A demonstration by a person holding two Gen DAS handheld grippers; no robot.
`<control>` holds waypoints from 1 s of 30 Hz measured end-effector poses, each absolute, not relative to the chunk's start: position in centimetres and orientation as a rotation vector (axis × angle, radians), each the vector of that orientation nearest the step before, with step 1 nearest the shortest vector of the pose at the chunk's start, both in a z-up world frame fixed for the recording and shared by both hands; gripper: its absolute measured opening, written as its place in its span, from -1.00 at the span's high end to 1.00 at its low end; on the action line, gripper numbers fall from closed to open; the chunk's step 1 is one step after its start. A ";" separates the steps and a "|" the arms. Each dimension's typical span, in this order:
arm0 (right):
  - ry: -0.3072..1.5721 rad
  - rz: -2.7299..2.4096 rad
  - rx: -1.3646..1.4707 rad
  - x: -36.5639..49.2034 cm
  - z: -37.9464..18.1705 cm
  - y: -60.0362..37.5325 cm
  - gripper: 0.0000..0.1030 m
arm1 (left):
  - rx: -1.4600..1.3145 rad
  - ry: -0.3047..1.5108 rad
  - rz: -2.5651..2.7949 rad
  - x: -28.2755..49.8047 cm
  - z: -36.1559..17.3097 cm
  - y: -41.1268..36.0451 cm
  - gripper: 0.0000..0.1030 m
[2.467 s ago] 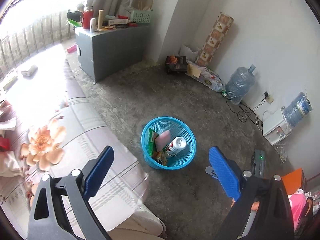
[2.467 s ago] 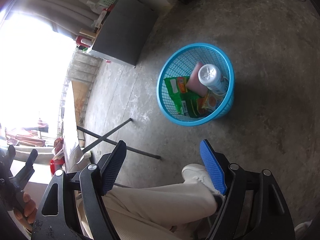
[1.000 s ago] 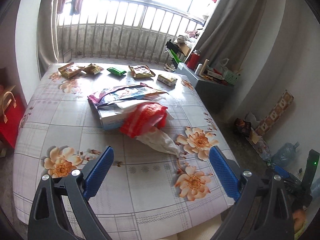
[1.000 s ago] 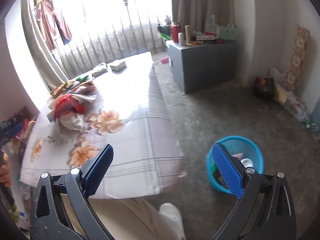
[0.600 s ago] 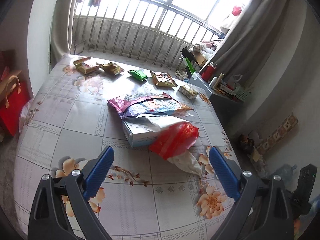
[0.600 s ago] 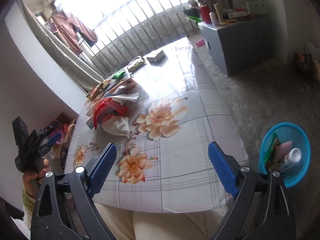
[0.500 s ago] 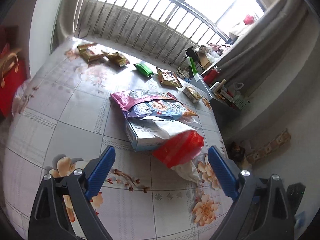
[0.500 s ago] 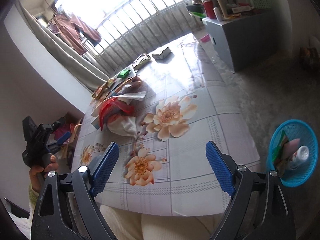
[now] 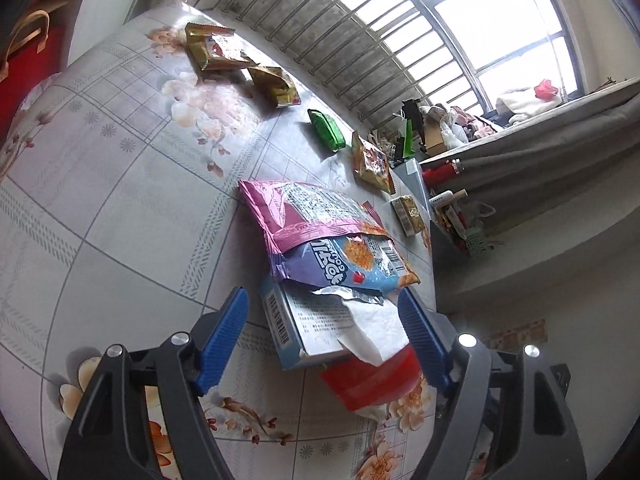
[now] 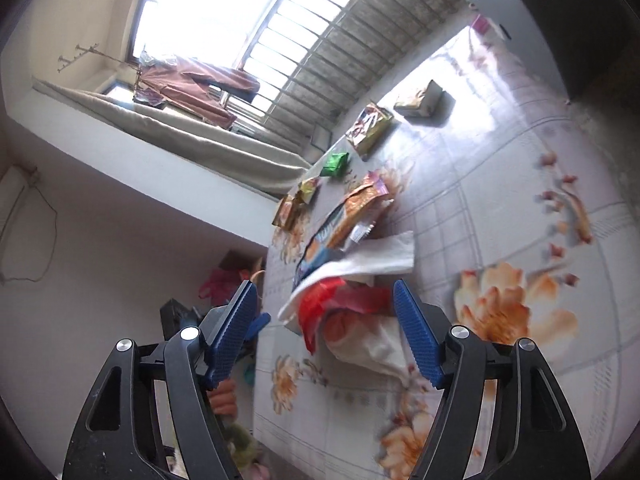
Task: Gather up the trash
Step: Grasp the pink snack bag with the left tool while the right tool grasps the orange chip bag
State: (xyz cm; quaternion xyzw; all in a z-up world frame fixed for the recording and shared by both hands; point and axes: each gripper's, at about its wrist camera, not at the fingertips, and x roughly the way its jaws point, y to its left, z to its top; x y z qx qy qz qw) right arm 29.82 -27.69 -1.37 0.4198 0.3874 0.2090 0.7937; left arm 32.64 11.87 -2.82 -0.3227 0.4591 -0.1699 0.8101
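A heap of trash lies on the floral tablecloth (image 9: 100,184): a pink and blue snack bag (image 9: 320,236), a light blue carton (image 9: 304,328) under it, a white tissue (image 9: 376,328) and a red plastic bag (image 9: 372,384). My left gripper (image 9: 324,336) is open, its jaws either side of the carton's near end. My right gripper (image 10: 324,332) is open, its jaws either side of the red bag (image 10: 332,304) with the white tissue (image 10: 376,260) behind it.
Farther along the table lie gold wrappers (image 9: 236,60), a green packet (image 9: 326,130), an orange wrapper (image 9: 372,164) and a small box (image 9: 408,210). A grey cabinet (image 10: 560,12) stands past the table's end. A window with bars (image 9: 360,40) runs behind.
Both grippers have swung from the blue basket on the floor to the table and closed in on the heap of trash. Both stay open.
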 end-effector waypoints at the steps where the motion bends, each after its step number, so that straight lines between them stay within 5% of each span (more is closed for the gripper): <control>1: 0.849 0.463 0.939 31.4 -2.0 -27.5 -0.27 | -0.680 0.979 -0.356 32.9 -2.8 11.6 -0.41; 19: 1.074 0.343 1.069 44.4 -7.9 -26.4 0.17 | -0.652 1.041 -0.282 38.2 -5.6 11.1 -0.18; 30: 1.145 0.378 1.141 43.1 -9.2 -27.1 0.14 | -0.719 1.114 -0.263 39.3 -7.8 11.3 -0.03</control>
